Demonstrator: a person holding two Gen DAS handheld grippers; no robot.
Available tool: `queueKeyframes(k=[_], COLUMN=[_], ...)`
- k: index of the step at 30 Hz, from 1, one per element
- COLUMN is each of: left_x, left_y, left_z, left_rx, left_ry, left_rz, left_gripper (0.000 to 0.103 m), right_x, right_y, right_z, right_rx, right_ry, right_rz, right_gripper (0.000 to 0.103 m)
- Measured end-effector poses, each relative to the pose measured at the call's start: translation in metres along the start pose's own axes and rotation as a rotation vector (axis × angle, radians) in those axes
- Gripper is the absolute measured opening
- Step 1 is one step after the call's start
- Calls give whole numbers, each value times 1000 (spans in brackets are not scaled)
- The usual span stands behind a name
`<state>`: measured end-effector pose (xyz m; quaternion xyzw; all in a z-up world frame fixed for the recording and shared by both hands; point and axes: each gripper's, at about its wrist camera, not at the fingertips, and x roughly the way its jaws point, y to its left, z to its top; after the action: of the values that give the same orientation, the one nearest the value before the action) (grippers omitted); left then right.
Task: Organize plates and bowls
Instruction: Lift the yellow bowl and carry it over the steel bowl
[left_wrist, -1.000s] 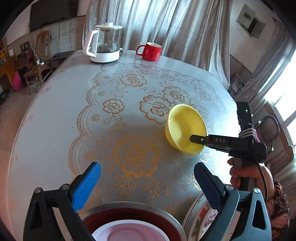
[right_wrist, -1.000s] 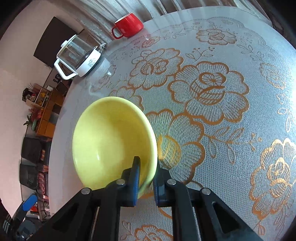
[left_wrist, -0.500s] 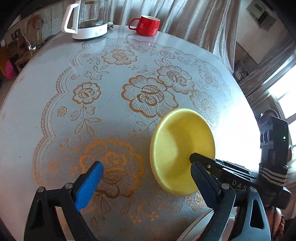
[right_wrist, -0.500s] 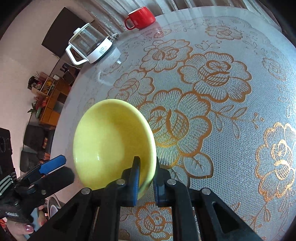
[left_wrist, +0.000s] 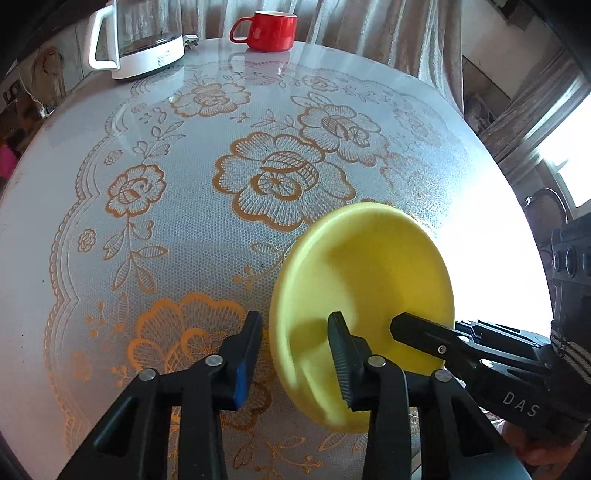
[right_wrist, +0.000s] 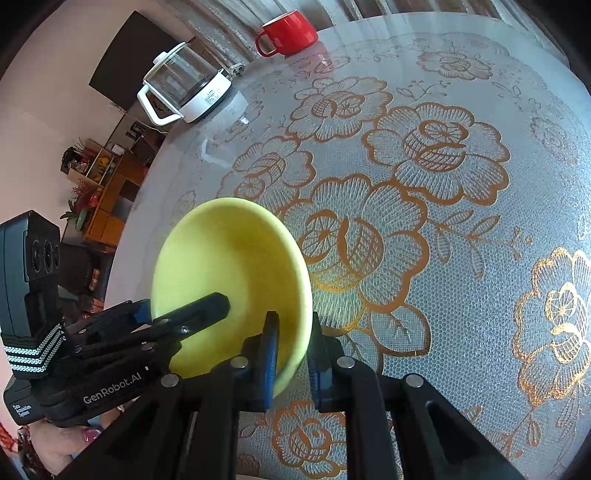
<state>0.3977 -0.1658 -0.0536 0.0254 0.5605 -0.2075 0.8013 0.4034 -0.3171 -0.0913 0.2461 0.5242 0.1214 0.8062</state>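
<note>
Two grippers (right_wrist: 291, 350) (left_wrist: 295, 354) — one yellow bowl (right_wrist: 229, 280)

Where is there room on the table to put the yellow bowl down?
The flowered middle of the table is bare, between the yellow bowl and the kettle and red mug at the far edge. It's crowded around both grippers.

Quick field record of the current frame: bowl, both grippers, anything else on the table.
bowl: yellow bowl, tilted, lifted off the table
right gripper: shut on the bowl's rim, one finger inside, one outside
left gripper: fingers straddle the opposite rim, gap still visible, not clamped
far edge of table: red mug, glass kettle
table cover: lace with orange flowers
</note>
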Motion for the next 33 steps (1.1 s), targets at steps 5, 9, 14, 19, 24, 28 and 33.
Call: queueKeyframes(k=[5,9,14,19,24,28,33], left_x=[-2,-7,-20,-35,-51,-66,-86], left_y=[-4,0,4,8,12,16,23], left_z=[-3,-9,-17,-27,-39,-52,-69], left_rx=[35,36,38,30,17,3,-17], left_ry=[2,6,-1,-18,-37,-57,-89], left_rz=[3,-14,-28,-53,-75,-93,-115], left_gripper=[26,25,25,25,25,24,25], right_x=[0,-2,-10,-22,-33,-41,-53], right_y=[2,1,3,10,18,28,42], right_z=[-1,-6,-11,-19,-31,-41,-54], right_rx=[9,23,19,18,9,4,-10], right_ry=[-8,-11,-25,-45,-67,-85,-109], right_rz=[-7,5,8,17,25,36,58], right_gripper=[14,14,14,14,14,14,14])
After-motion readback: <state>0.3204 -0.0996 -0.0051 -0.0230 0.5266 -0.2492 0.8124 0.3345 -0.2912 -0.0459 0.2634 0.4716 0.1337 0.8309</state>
